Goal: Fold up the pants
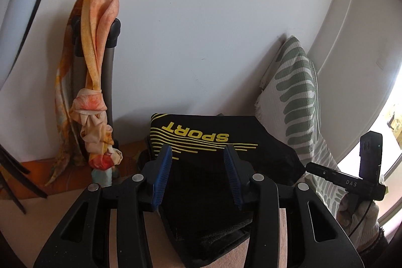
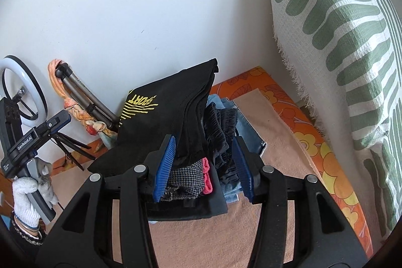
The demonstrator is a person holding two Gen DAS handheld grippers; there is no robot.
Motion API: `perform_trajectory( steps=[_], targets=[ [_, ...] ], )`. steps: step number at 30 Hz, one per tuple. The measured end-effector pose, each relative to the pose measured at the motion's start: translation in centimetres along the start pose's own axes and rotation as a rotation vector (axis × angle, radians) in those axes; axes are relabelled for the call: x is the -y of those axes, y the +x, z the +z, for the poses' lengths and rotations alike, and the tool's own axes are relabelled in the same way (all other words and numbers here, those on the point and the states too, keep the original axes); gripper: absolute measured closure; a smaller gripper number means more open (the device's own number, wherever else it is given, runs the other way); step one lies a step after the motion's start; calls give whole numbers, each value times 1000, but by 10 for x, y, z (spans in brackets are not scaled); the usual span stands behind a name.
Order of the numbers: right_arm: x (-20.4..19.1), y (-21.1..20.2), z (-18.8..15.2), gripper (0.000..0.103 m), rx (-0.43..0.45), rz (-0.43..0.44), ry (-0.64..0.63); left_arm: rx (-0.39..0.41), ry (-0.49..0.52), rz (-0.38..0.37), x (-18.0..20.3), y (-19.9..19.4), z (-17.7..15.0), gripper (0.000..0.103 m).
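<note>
Pants [image 1: 201, 142], folded black, sit atop the clothes stack [image 2: 216, 142] dead ahead of both my claws, left gripper [image 1: 198, 175] and right gripper [image 2: 203, 167] parted, holding nothing, left nearer.

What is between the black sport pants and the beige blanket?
A stack of folded clothes: checked, pink, dark and denim pieces under the black sport pants, on the beige blanket. The right wrist view shows it.
</note>
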State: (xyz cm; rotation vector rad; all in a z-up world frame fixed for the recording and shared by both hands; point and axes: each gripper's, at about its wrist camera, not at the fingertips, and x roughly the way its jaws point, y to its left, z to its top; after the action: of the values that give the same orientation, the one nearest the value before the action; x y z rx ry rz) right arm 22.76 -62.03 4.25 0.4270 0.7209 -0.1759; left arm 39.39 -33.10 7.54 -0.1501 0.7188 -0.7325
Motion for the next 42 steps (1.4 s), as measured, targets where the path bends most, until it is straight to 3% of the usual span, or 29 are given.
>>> perform_trajectory(
  steps=[3,9,14,19,24,37,42],
  targets=[
    [-11,-12,-10,45,12,-18,-34,1,20,-1,11,-19,-12,50],
    [-44,-41,-37,34,43,-53,-125,-1,48,-18,26,-59,-42,49],
    [-75,-67,-63,27,76,-80,-193,8,52,-23,38,-89,-67,38],
    [-100,-96,-91,18,120,-114,-257,28,79,11,52,-119,-89,26],
    [-119,-122,-116,6,182,-158,-322,61,82,73,63,-146,-109,21],
    [-131,-142,-167,0,259,-200,-353,98,109,138,79,-181,-160,19],
    [-121,-142,-181,0,273,-200,-298,126,137,228,82,-187,-173,15]
  ],
)
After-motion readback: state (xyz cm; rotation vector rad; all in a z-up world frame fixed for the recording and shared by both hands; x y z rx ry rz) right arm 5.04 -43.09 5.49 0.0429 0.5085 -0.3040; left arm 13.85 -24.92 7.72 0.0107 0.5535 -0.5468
